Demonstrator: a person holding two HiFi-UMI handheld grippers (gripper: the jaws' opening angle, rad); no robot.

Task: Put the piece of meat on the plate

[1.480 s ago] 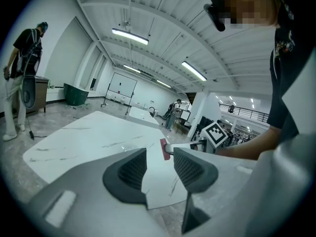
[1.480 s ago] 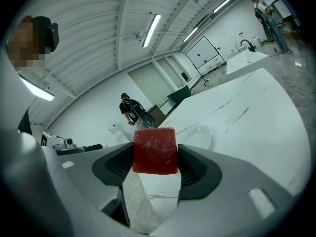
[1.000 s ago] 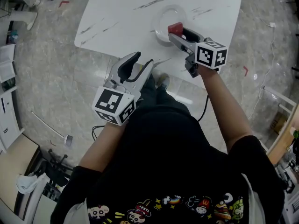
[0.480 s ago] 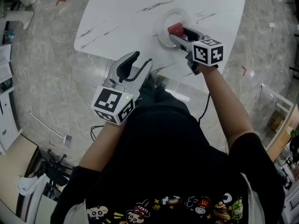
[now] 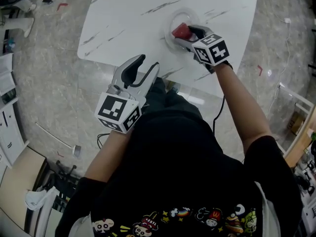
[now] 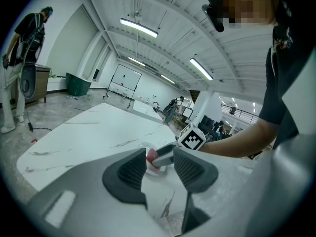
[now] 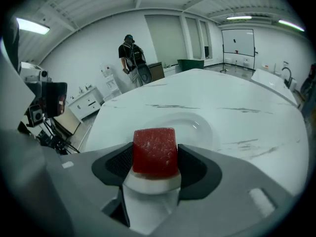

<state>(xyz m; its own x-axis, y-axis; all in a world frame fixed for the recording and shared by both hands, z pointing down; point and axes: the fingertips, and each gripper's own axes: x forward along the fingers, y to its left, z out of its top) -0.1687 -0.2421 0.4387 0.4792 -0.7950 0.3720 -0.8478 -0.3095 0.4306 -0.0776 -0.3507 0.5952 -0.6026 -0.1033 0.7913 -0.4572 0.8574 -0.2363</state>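
A red block of meat (image 7: 155,150) with a white underside is clamped between the jaws of my right gripper (image 7: 155,157), which is shut on it. In the head view the meat (image 5: 179,31) hangs over the white plate (image 5: 173,19) on the marble table (image 5: 128,14), with the right gripper (image 5: 183,33) reaching in from the near right. The plate (image 7: 182,125) lies just beyond the jaws in the right gripper view. My left gripper (image 5: 140,65) is open and holds nothing, off the table's near edge. From the left gripper view the meat (image 6: 152,157) shows far off between its jaws (image 6: 160,169).
The white marble table stands on a grey stone floor (image 5: 44,78). A person (image 7: 131,58) stands beyond the table's far end by a cabinet (image 7: 86,102). Cables and shelves (image 5: 7,127) sit along the left of the floor.
My right gripper has carried the meat farther left and forward, from the plate's near rim to over the plate. The left gripper has barely moved.
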